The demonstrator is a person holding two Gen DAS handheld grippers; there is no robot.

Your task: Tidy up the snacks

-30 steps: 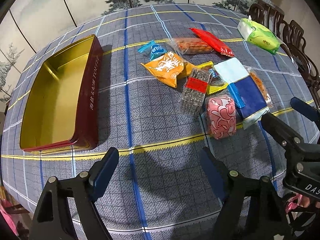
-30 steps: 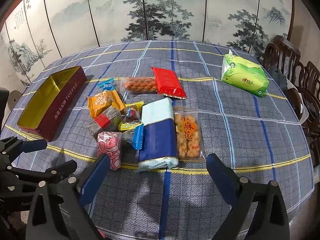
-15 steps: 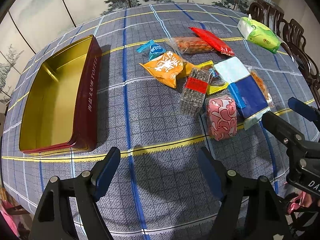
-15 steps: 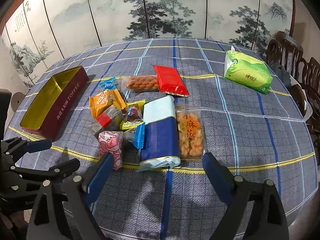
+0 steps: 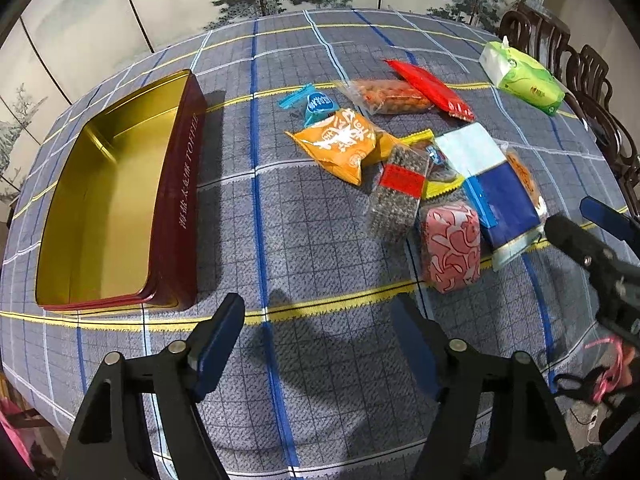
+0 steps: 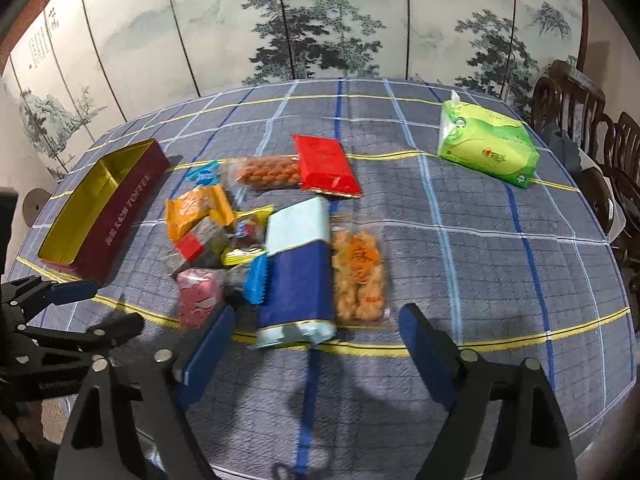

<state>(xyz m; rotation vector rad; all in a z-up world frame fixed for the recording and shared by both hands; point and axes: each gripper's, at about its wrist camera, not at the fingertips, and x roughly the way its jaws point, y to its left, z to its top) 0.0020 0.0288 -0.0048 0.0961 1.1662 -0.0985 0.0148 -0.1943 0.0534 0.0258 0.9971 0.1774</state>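
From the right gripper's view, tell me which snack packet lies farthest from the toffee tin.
The clear packet of fried dough twists, orange label on top. It lies on the far side of the blue-and-white packet from the toffee tin.

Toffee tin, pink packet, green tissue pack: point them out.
toffee tin (image 5: 178, 204), left wrist view, red side wall
pink packet (image 5: 452, 246), left wrist view, top face
green tissue pack (image 6: 486, 148), right wrist view, top face

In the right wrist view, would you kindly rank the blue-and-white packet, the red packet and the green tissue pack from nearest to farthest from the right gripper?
From the right gripper, whose open jaws have just been closing on nothing:
1. Blue-and-white packet, just ahead between the fingers.
2. Red packet, farther up the table, mid-cloth.
3. Green tissue pack, far right, near the chairs.
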